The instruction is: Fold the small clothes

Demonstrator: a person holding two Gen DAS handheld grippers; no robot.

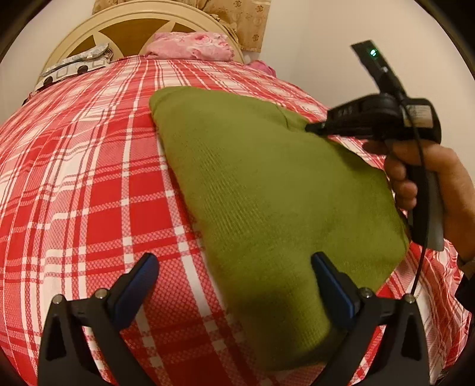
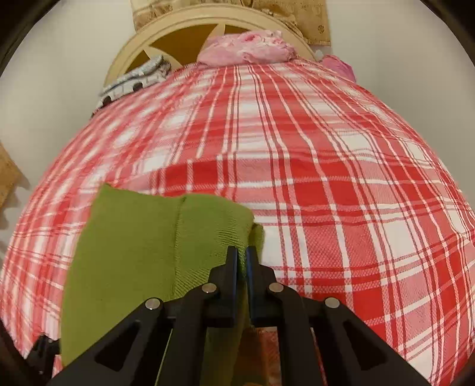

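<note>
A green knit garment [image 1: 267,190] lies folded on the red and white plaid bedspread [image 1: 89,178]. My left gripper [image 1: 234,264] is open and empty, its blue-padded fingers spread over the garment's near left edge. My right gripper [image 2: 242,255] is shut on the green garment's [image 2: 133,243] right edge and holds that edge lifted. The right gripper also shows in the left wrist view [image 1: 314,128], at the garment's far right corner, held by a hand.
A cream round headboard [image 1: 142,26] stands at the far end. A pink bundle [image 1: 190,44] and a grey patterned cloth [image 1: 74,63] lie by it. The bedspread [image 2: 326,178] stretches wide to the right of the garment.
</note>
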